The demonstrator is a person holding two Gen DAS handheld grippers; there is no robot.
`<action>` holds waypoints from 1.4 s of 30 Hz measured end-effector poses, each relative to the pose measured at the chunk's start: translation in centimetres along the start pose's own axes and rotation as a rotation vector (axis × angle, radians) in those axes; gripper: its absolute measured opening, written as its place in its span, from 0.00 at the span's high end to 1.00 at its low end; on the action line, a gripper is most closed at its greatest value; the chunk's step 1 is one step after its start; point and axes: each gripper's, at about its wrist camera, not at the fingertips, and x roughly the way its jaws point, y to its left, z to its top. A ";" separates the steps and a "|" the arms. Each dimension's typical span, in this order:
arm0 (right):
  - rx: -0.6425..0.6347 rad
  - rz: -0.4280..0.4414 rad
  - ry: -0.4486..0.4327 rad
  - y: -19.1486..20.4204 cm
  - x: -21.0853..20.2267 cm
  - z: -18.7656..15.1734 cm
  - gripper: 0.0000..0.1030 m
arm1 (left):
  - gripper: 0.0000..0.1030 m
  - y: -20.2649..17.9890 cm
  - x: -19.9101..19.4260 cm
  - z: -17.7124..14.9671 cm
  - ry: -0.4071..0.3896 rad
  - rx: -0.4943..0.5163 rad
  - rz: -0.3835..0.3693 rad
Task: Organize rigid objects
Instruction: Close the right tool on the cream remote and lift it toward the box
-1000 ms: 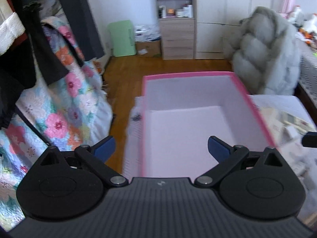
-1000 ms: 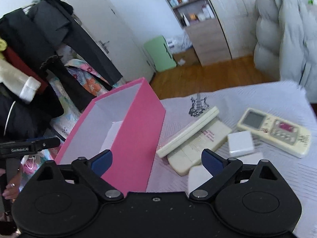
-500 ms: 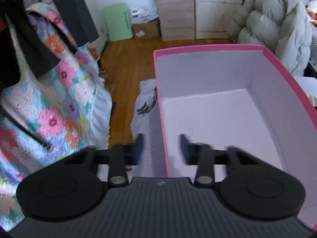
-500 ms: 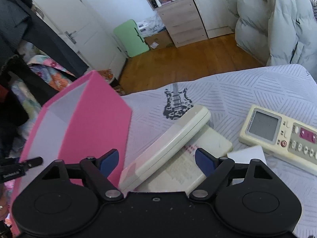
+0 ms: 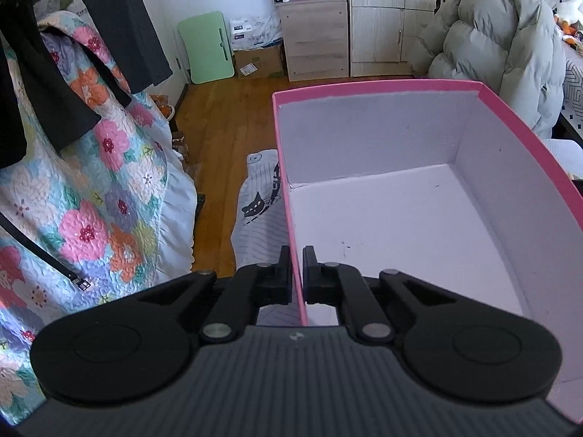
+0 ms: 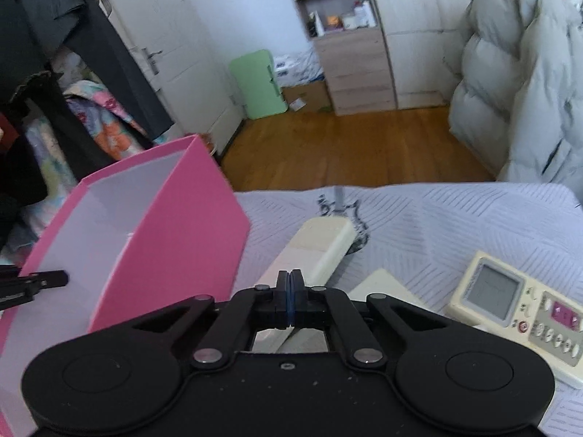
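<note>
Left tool (image 5: 297, 273) clamps one pink box (image 5: 382, 89) wall; right tool (image 6: 290, 298) pinched together above three remotes (image 6: 320, 244).

Pink box (image 5: 371, 87) w/ white inside, floral quilt (image 5: 91, 189), grey-striped cloth (image 6: 437, 215), cream remote (image 6: 517, 298), black claws

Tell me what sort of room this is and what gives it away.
Most likely a bedroom in a home. A patterned bedspread covers the surface holding the pink box, a floral quilt and dark clothes hang at one side, and a wooden wardrobe stands on the far wall.
</note>
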 end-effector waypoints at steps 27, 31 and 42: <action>0.164 0.141 -0.054 -2.0 0.6 1.3 0.78 | 0.96 -1.1 -0.4 0.0 -0.020 0.049 0.037; 0.062 0.121 -0.139 -0.1 -2.4 1.7 0.80 | 0.96 -0.9 -0.5 0.0 -0.022 0.024 0.024; -0.090 0.100 -0.335 3.5 -10.2 2.7 0.80 | 0.96 -0.3 -0.6 -0.4 -0.040 -0.027 0.002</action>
